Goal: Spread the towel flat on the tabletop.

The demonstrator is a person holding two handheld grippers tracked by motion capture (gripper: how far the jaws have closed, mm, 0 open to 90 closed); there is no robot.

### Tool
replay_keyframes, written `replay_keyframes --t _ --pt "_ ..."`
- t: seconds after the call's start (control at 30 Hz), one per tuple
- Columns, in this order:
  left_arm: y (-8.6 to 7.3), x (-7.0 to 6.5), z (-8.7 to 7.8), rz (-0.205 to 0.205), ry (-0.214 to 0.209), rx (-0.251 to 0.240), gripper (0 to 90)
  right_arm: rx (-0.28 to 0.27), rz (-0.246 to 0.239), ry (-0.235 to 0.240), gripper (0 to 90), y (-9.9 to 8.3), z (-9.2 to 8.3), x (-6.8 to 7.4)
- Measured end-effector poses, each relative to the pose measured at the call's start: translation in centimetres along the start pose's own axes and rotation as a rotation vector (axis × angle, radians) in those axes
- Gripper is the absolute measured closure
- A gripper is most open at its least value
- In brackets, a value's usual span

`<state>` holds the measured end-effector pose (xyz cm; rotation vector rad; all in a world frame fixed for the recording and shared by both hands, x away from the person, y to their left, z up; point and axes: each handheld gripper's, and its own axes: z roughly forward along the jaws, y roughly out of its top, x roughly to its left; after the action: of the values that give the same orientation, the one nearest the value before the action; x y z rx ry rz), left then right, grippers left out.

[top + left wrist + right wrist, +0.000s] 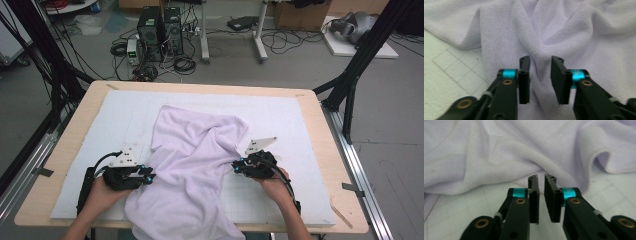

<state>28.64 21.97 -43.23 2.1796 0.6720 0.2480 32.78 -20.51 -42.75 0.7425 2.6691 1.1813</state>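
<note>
A pale lilac towel [190,160] lies crumpled on the white gridded mat [285,115], one end hanging over the near table edge. My left gripper [150,176] sits at the towel's left side. In the left gripper view its jaws [540,58] stand apart with a raised fold of the towel [574,30] between them, and the pads do not press it. My right gripper [235,166] sits at the towel's right side. In the right gripper view its jaws [541,177] are a narrow slit apart just in front of the towel's edge [499,152], with nothing between them.
The mat covers a wooden table [70,145]. Black frame posts [350,85] stand at its right and left corners. On the floor beyond are computer towers [160,32] and tangled cables [185,62].
</note>
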Motion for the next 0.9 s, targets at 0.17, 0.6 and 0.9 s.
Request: replay_keyframes --t 0.17,0.6,0.9 --pt "-0.2 0.6 0.2 -0.032 -0.001 0.006 54.7 0.026 0.001 0.004 66.8 0.6 2.2 0.2" --pt "-0.2 0.6 0.8 -0.004 0.029 0.043 82.8 0.021 -0.003 0.013 88.9 0.3 2.2 0.0" --pt "0.7 -0.4 -0.5 0.003 0.007 -0.032 83.5 0.012 -0.01 -0.008 89.0 0.3 -1.9 -0.8"
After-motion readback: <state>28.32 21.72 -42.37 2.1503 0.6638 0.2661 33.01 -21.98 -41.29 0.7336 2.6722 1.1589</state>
